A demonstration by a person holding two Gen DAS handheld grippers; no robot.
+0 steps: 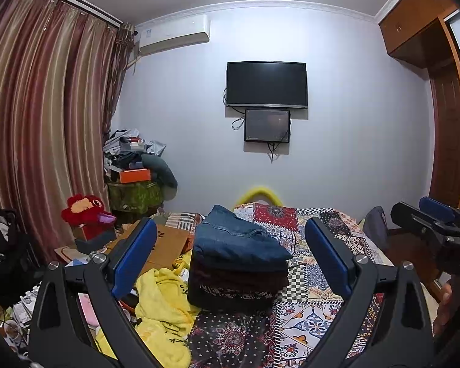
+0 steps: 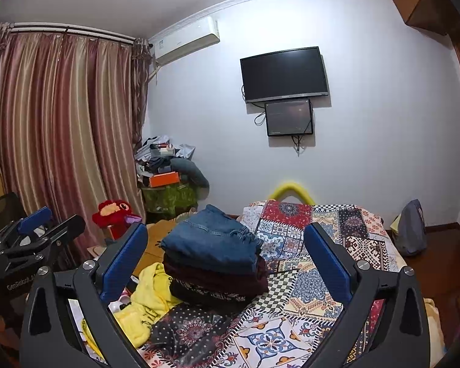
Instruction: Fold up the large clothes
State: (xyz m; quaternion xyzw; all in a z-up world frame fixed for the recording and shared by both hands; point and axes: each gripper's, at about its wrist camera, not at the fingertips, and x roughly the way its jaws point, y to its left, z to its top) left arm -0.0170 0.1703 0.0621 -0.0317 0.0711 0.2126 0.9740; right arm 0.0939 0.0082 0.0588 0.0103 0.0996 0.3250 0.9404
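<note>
Left gripper (image 1: 230, 259): black frame, blue pads, jaws spread wide, nothing pinched. Blue pads flank the stack in the lower centre of the left wrist view without touching it.

Right gripper (image 2: 227, 262): same build, jaws likewise spread wide, nothing between the pads but open air; stack seen just left of centre in the right wrist view.

Stack of folded clothes (image 1: 239, 263) on patchwork-patterned bedspread (image 1: 319, 279), centre of frame. Top layer: folded blue denim garment (image 1: 236, 236). Below it: dark maroon folded garment (image 2: 217, 279), then a black patterned piece at the bottom; exact number of layers hard to tell in shadow.

Crumpled yellow fleece garment (image 1: 162, 309) lying unfolded, lower left of the stack, touching its base edge.

Left of the bed: flat brown cardboard (image 1: 168, 242), red plush toy (image 1: 86, 211) near striped reddish curtains (image 1: 46, 107).

Far wall, upper centre: black flat television (image 1: 266, 84), smaller dark screen (image 1: 267, 125) just below it. White air conditioner (image 1: 174, 35) in the upper left of the wall. Yellow curved bar (image 1: 260, 193) at the far end of the bed.

Right gripper also visible at the right edge of the left wrist view; left gripper at the left edge of the right wrist view.
</note>
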